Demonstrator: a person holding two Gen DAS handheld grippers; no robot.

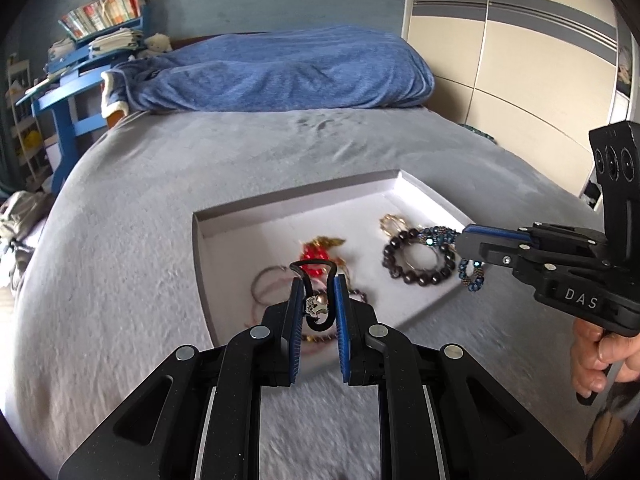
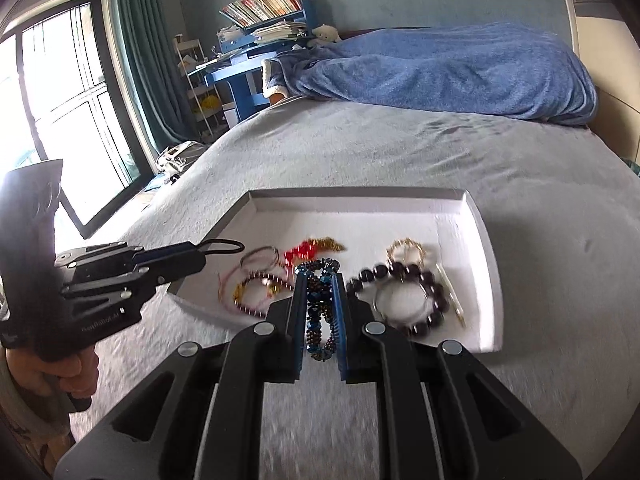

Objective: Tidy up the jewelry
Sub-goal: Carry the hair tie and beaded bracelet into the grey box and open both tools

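Observation:
A white tray lies on the grey bed and holds jewelry: a dark bead bracelet, a gold ring piece, a red and gold piece, and thin pink bangles. My left gripper is shut on a black cord with a silver charm, held above the tray's near left. My right gripper is shut on a blue beaded bracelet, held over the tray's near edge. The bead bracelet and red piece show below it.
A blue blanket is heaped at the bed's far end. A blue shelf with books stands far left. A wardrobe is on the right. A window door is on the left of the right wrist view.

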